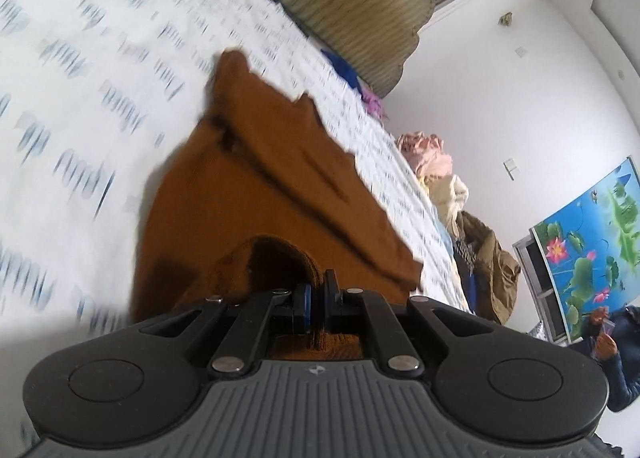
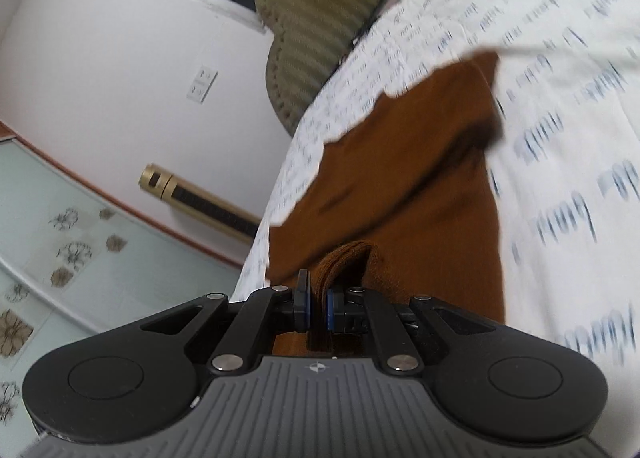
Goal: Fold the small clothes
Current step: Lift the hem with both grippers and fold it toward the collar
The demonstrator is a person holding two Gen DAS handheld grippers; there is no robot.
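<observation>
Brown garment (image 1: 256,194) hung over the bed (image 1: 80,98), pinched at both ends: left gripper (image 1: 316,298) clamped on one bunched edge, right gripper (image 2: 318,304) clamped on the other. Frames blurred.

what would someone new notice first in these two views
The brown garment fills the middle of both views, stretched over the white patterned bedsheet. The left gripper and the right gripper are each shut on a bunched edge of it. Beyond the bed, a bright lotus painting hangs on the wall at the right of the left wrist view.
</observation>
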